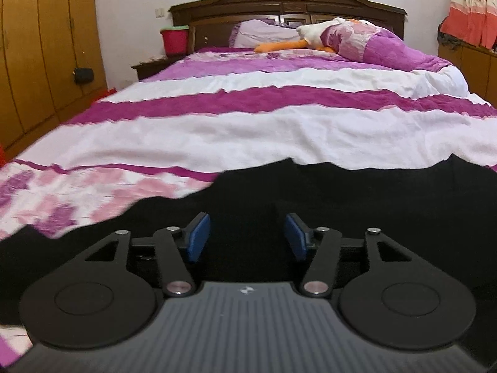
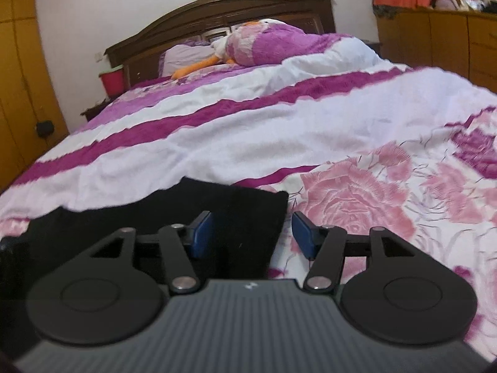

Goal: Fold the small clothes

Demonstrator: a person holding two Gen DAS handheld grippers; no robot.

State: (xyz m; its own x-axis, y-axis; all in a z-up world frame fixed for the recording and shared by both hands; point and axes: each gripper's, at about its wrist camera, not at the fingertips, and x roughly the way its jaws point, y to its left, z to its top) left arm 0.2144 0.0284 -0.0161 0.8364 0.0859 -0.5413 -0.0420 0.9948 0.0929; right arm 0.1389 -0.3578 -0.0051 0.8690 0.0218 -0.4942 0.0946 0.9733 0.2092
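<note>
Black garment (image 1: 341, 192) lies spread on the near end of the bed, on a bedspread (image 1: 248, 130) banded in white and magenta with pink flower print. In the left wrist view the dark cloth fills the foreground under the left hand-held gripper (image 1: 247, 236), whose blue pads (image 1: 198, 236) stand apart with nothing pinched between them; only the black fabric shows below the gap. In the right wrist view the right hand-held gripper (image 2: 251, 233) is likewise spread, its blue pads (image 2: 203, 233) clear of each other. It sits over the right edge of the garment (image 2: 236, 214): the left pad is above the black cloth, the right pad above the pink roses of the bedspread (image 2: 357, 192). Whether either pad touches the cloth cannot be told.

Farther up the bed, well apart from the garment, a plush toy (image 1: 313, 32) with white body and orange legs lies by a lilac pillow (image 1: 264, 32), partly under a rolled purple quilt (image 1: 388, 46). A dark wooden headboard (image 1: 289, 3) closes the far end. Beside it on a low nightstand (image 1: 149, 65) stands a red bucket (image 1: 174, 40). Yellow-brown wardrobe doors (image 1: 40, 46) line the left wall, and a small black pouch (image 1: 83, 74) hangs from them. On the right, a cabinet (image 2: 435, 43) carries orange-and-cream curtain fabric (image 1: 472, 9). Nothing lies between the two grippers and the garment.
</note>
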